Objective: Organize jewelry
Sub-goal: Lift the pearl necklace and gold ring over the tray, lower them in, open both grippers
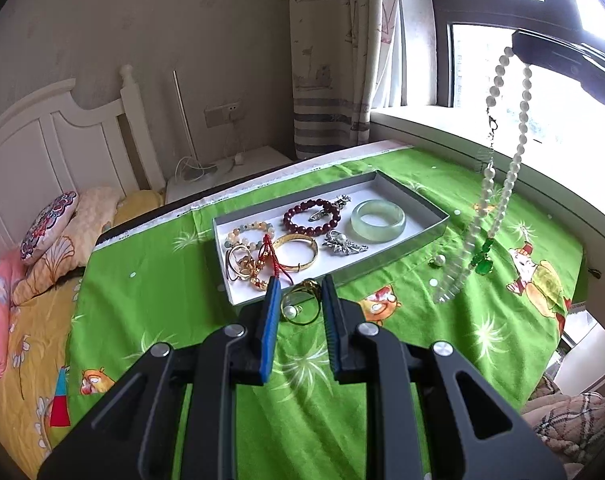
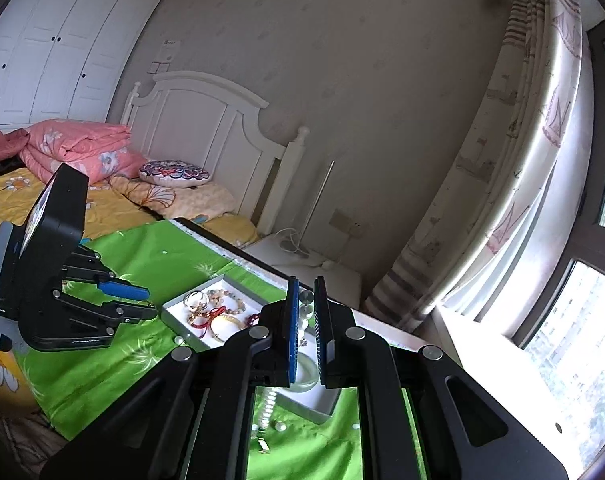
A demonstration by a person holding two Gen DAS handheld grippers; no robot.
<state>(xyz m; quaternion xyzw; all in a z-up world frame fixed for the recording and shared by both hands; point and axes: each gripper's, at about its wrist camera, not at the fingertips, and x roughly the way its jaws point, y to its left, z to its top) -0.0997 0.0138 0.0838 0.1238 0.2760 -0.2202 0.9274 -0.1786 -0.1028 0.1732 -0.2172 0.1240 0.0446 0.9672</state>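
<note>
Bright green cartoon-print cloth (image 1: pixel 382 360) covers the table you are working on, pushed up against a bed with a white headboard (image 1: pixel 54 148) and set beside a curtained window (image 1: pixel 498 64). On that cloth lies a shallow grey tray (image 1: pixel 422 204) with a white floor. Inside it you can see a pale jade bangle (image 1: pixel 378 221) at the window end, a dark red bead bracelet (image 1: pixel 311 216) next to it with a silver brooch (image 1: pixel 344 243) just in front, a gold bangle (image 1: pixel 296 255) near the middle, and a tangle of pale beads, rings and red cord (image 1: pixel 250 258) at the bed end.

Your left gripper (image 1: pixel 300 300) hovers above the near edge of the tray with its jaws set narrow and nothing between the pads; seen past them, a gold ring with a pearl (image 1: pixel 298 307) rests on the cloth just outside the tray.

Your right gripper (image 2: pixel 306 312) is raised above the table, its jaws pinched tight on a white bead necklace (image 1: pixel 514 160). From the left wrist camera the strand hangs in a long loop from the gripper, a green pendant (image 1: pixel 484 260) dangling near the bottom, the lowest beads close above the cloth to the window side of the tray. A loose pearl piece (image 1: pixel 438 261) lies on the cloth beside the hanging loop
</note>
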